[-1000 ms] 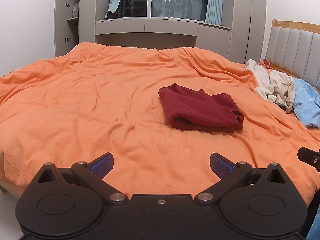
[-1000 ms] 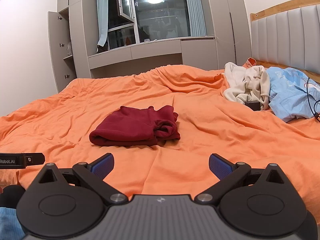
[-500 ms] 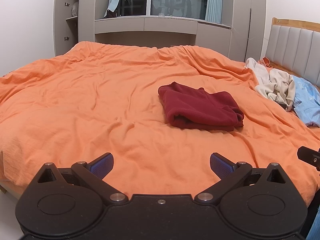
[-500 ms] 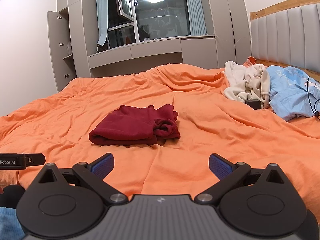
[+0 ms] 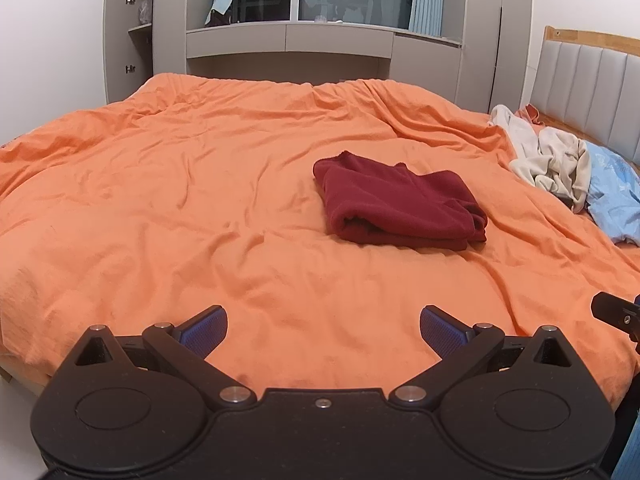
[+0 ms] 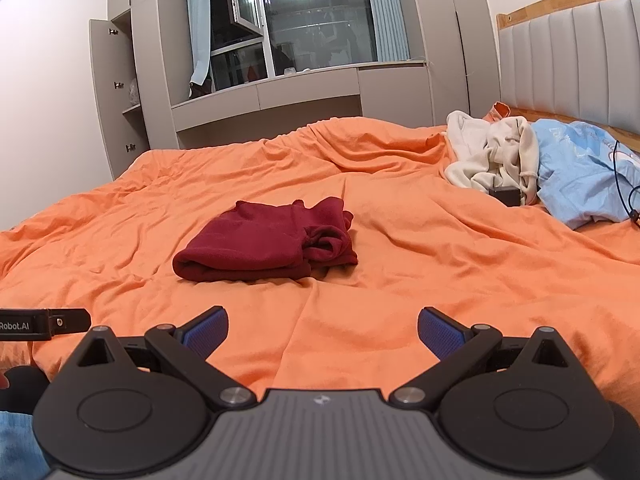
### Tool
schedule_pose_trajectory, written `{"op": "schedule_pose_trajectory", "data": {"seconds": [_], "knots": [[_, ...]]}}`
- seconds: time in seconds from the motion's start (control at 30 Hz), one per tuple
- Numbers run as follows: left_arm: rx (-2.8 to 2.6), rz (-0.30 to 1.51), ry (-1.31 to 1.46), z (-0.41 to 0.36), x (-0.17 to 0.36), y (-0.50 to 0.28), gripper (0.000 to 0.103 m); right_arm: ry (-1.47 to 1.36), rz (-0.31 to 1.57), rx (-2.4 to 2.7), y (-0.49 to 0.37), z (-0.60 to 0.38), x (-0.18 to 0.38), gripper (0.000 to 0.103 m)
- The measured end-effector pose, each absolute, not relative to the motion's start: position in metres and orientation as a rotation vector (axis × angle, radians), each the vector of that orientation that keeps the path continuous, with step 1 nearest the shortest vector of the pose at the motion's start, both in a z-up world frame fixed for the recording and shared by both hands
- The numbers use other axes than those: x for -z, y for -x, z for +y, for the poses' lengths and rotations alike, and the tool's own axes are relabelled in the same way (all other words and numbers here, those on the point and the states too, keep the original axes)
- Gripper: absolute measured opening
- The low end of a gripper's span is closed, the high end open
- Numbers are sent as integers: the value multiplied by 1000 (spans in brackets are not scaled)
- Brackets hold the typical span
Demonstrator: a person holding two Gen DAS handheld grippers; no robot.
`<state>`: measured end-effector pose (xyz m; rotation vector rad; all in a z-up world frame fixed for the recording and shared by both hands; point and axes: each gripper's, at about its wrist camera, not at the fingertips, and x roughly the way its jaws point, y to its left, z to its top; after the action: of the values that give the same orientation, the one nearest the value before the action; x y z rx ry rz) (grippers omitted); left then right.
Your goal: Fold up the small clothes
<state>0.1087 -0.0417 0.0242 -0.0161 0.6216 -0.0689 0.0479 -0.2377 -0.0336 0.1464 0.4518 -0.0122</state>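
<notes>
Left wrist view: the right gripper [image 5: 618, 314] is cut off at the frame's right edge. Bare orange bed [image 5: 160, 200] spreads wide to the left and near edge. The left gripper [image 5: 323, 326] has its jaws released, empty; the folded red garment [image 5: 396, 202] lies well ahead, slightly right.

Right wrist view: a blue cloth [image 6: 580, 168] is cut off beside a cream heap [image 6: 492, 152] by the headboard. The right gripper's jaws are spread, empty; the garment lies ahead, left of centre.

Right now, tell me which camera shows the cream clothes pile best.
The right wrist view: the cream clothes pile appears large and whole. The left wrist view squeezes it toward the frame's right edge.
</notes>
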Motion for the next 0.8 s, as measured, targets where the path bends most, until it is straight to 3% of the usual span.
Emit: {"op": "schedule_pose_trajectory", "data": {"seconds": [0.8], "knots": [[26,716,8,-57,-13,-149,102,-172,541,33,-89,-252,55,103]]}}
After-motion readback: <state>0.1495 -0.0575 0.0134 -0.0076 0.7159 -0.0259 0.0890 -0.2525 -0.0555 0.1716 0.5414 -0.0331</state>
